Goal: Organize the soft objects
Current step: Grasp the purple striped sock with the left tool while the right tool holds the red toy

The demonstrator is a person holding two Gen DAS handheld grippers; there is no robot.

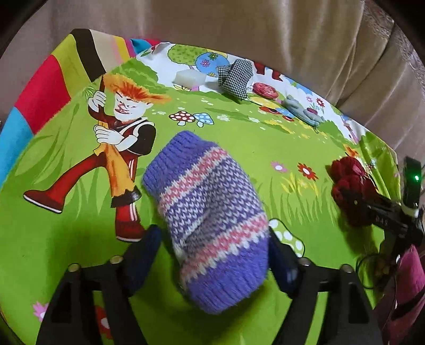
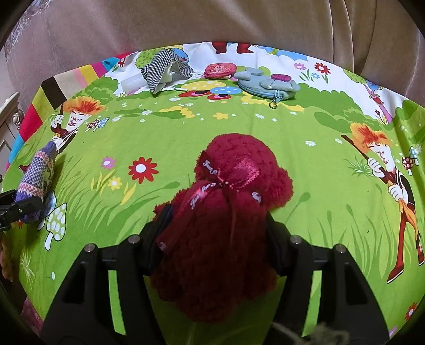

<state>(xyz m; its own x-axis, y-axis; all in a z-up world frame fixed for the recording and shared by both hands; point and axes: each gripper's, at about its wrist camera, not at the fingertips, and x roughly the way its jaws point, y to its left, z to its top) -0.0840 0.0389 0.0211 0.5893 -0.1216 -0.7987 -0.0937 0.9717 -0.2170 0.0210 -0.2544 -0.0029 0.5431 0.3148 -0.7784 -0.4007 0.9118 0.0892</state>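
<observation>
A purple knitted sock (image 1: 212,212) with pink and white bands lies on the green cartoon-print sheet (image 1: 66,238), between the fingers of my left gripper (image 1: 213,232). The right finger touches its side and a small gap shows at the left finger (image 1: 144,252), so the jaws stand open around it. My right gripper (image 2: 217,215) is shut on a dark red plush toy (image 2: 228,185) with a ribbon bow, its pads sunk into the fur. In the left wrist view that toy (image 1: 348,180) appears at the right edge. In the right wrist view the sock (image 2: 37,177) is at the far left.
Along the sheet's far edge lie a white foam block (image 1: 190,78), a black-and-white checked pouch (image 2: 164,69), a flat red round piece (image 2: 220,70) and a grey plush purse (image 2: 265,82). Beige curtain folds (image 2: 212,21) hang behind. A magenta sleeve (image 1: 409,278) is at the right.
</observation>
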